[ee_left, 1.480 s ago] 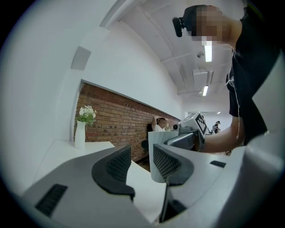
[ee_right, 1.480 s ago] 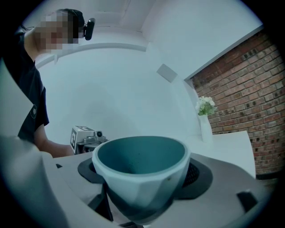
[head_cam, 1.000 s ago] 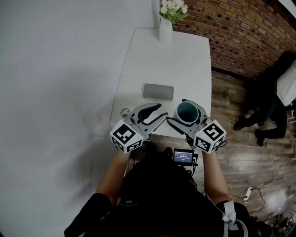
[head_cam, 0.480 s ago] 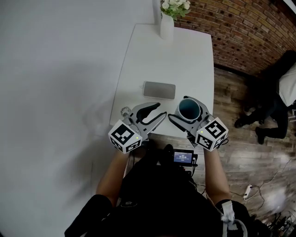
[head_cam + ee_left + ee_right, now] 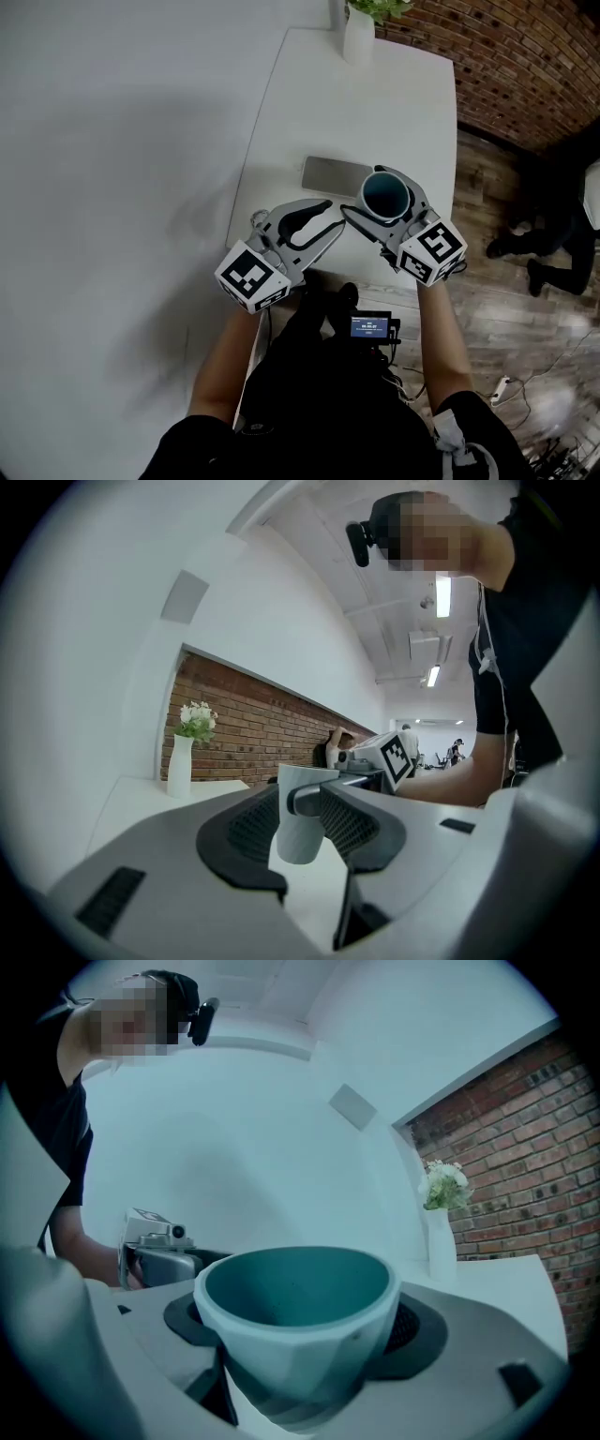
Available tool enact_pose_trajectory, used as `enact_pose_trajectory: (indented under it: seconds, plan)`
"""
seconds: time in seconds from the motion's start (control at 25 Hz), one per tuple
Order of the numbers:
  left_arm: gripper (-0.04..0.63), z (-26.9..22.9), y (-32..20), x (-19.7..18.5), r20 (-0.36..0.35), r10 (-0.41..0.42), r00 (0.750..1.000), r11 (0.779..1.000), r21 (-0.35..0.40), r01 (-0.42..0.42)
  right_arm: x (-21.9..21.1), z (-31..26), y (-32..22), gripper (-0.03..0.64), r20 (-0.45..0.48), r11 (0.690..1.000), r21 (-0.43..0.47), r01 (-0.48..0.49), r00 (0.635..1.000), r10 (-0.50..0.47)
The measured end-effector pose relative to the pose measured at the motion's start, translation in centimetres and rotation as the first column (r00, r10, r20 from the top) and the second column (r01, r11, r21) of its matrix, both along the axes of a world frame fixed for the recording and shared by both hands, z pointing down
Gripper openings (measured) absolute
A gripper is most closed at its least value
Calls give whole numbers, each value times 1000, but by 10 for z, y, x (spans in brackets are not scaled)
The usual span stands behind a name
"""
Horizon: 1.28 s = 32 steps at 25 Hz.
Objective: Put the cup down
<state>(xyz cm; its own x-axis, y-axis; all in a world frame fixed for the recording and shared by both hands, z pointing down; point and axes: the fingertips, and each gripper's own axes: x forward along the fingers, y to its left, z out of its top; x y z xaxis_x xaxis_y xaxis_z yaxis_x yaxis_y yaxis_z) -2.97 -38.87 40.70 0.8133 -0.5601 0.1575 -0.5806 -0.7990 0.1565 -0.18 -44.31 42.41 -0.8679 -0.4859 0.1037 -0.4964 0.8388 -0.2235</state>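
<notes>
My right tongs have the cup clamped between both jaws, which stand wide around its sides. In the right gripper view the cup fills the gap between them, upright, pale outside and teal inside. It sits over the near right part of the bench, just beside the right end of a flat grey slab that lies on the bench. From the left gripper view the cup's base looks clear of the bench top, though I cannot be sure of the gap. My left tongs are over the near edge, left of the cup and pointing toward it. Their jaws are parted with nothing gripped between them; the cup shows only beyond their tips. A white vase with flowers stands at the far edge of the bench, well apart from the cup.
</notes>
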Motion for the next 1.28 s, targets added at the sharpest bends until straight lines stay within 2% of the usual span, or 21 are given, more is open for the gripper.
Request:
enact_pose_trajectory:
  seconds: [0.16, 0.32, 0.48, 0.64, 1.28]
  plan:
    - [141, 13, -4, -4, 5, -9, 1000, 1000, -17, 9, -12, 19, -24, 417, 2, 1000, 5, 3, 1000, -3]
    - [141, 21, -7, -5, -19, -19, 1000, 1000, -20, 19, -27, 38, -46, 417, -1, 1000, 11, 6, 1000, -6]
    - [141, 22, -10, -6, -50, -38, 998, 999, -18, 37, -42, 58, -61, 417, -24, 1000, 18, 13, 1000, -12]
    - [141, 26, -10, -5, -49, -31, 998, 999, -39, 29, -49, 80, -74, 417, -63, 1000, 22, 22, 998, -21]
    - [141, 42, -9, -8, -31, -44, 999, 997, -73, 41, -51, 134, -67, 417, -154, 995, 46, 83, 985, -75]
